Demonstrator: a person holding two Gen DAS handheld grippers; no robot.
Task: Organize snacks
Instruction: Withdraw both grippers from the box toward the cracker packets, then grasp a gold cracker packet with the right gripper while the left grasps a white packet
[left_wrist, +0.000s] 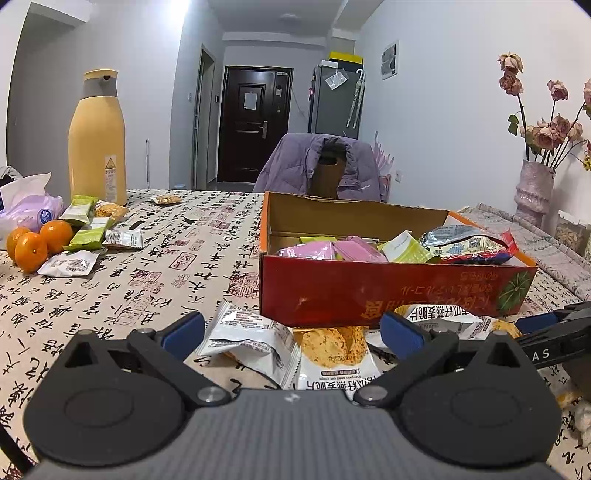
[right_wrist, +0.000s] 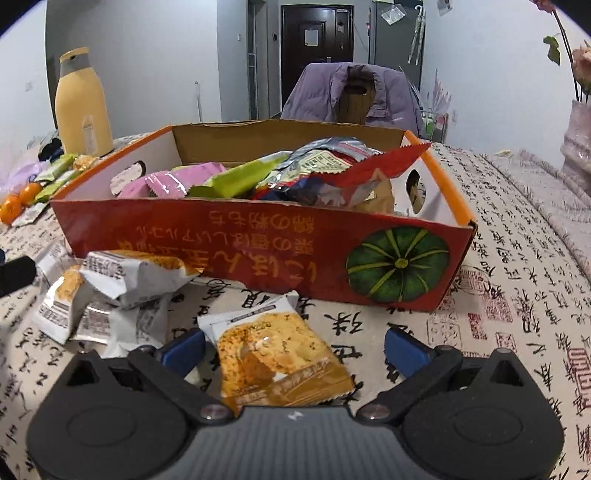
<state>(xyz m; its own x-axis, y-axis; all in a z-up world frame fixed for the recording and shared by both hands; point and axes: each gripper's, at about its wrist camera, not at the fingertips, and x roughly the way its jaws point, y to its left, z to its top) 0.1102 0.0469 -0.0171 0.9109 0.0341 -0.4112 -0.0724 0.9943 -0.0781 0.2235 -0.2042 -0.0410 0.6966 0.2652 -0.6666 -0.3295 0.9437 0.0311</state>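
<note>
Both tongs, left (left_wrist: 291, 332) and right (right_wrist: 293, 347), gape empty; we judge the cracker packet (right_wrist: 280, 354) light, crinkly, brittle inside: pinch its sealed edge.

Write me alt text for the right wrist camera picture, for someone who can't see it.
The open right gripper hangs over a cracker packet lying on a table with a calligraphy-print cloth, in front of a red cardboard box holding snack packets. More white packets lie left of the box, with a yellow bottle and oranges further back.
</note>
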